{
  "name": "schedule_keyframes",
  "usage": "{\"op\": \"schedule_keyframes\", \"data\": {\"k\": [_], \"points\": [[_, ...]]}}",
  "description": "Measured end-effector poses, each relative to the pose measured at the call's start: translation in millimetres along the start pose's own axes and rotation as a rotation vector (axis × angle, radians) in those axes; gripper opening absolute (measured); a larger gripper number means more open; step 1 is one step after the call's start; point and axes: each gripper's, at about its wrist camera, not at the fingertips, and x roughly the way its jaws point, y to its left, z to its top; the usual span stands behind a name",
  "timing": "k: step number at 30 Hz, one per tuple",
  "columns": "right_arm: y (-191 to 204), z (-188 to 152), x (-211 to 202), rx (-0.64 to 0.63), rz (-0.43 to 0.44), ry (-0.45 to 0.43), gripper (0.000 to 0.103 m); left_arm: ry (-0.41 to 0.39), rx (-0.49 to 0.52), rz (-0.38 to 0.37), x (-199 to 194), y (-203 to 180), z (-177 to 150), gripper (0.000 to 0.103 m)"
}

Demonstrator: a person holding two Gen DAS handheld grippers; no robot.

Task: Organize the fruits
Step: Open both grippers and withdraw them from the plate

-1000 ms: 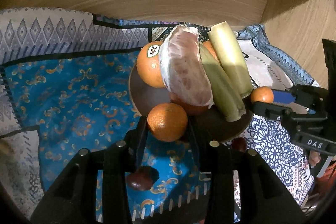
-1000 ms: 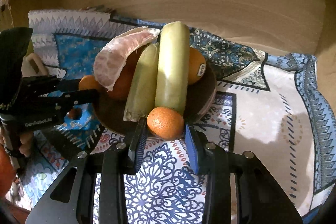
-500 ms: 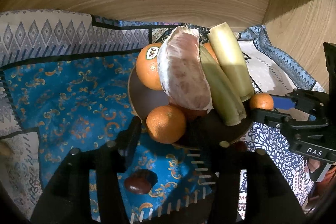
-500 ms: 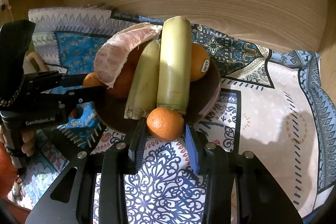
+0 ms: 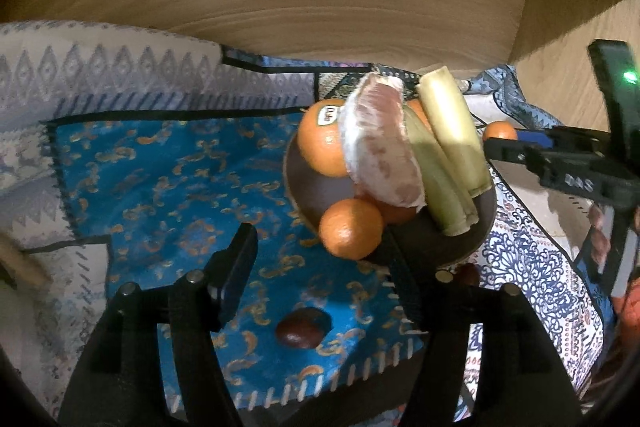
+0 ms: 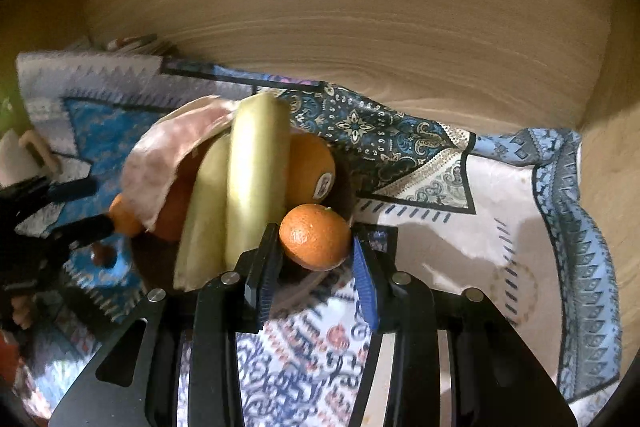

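A dark bowl holds a stickered orange, a peeled pomelo wedge, two pale green stalks and a small mandarin at its near rim. My left gripper is open, and the mandarin rests on the rim just inside its right finger. My right gripper is shut on another mandarin at the bowl's near edge, beside the stalks and a stickered orange.
A brown chestnut lies on the blue patterned cloth between the left fingers. Another chestnut sits by the bowl. A wooden wall curves behind. The right gripper shows in the left wrist view.
My left gripper opened wide and drew back to the left, leaving its mandarin on the bowl's rim. My right gripper moved its mandarin further right along the bowl's edge.
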Motion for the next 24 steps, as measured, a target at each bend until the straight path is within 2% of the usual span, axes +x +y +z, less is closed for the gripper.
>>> {"op": "schedule_keyframes", "data": {"k": [4, 7, 9, 11, 17, 24], "points": [[-7, 4, 10, 0.034, 0.022, 0.017, 0.032, -0.019, -0.012, 0.026, -9, 11, -5, 0.069], [-9, 4, 17, 0.053, 0.039, 0.033, 0.033, -0.023, -0.015, 0.052, -12, 18, -7, 0.070], [-9, 3, 16, 0.053, -0.006, 0.020, 0.049, -0.021, -0.024, 0.056, -12, 22, -9, 0.070], [-9, 1, 14, 0.051, -0.029, -0.006, 0.057, -0.014, -0.037, 0.057, -12, 28, -12, 0.070], [-10, -2, -2, 0.061, -0.025, -0.059, 0.057, -0.009, -0.056, 0.065, -17, 37, -18, 0.070], [19, -16, -33, 0.002, -0.003, -0.110, 0.057, -0.003, -0.020, 0.045, -28, 30, -31, 0.070]]}}
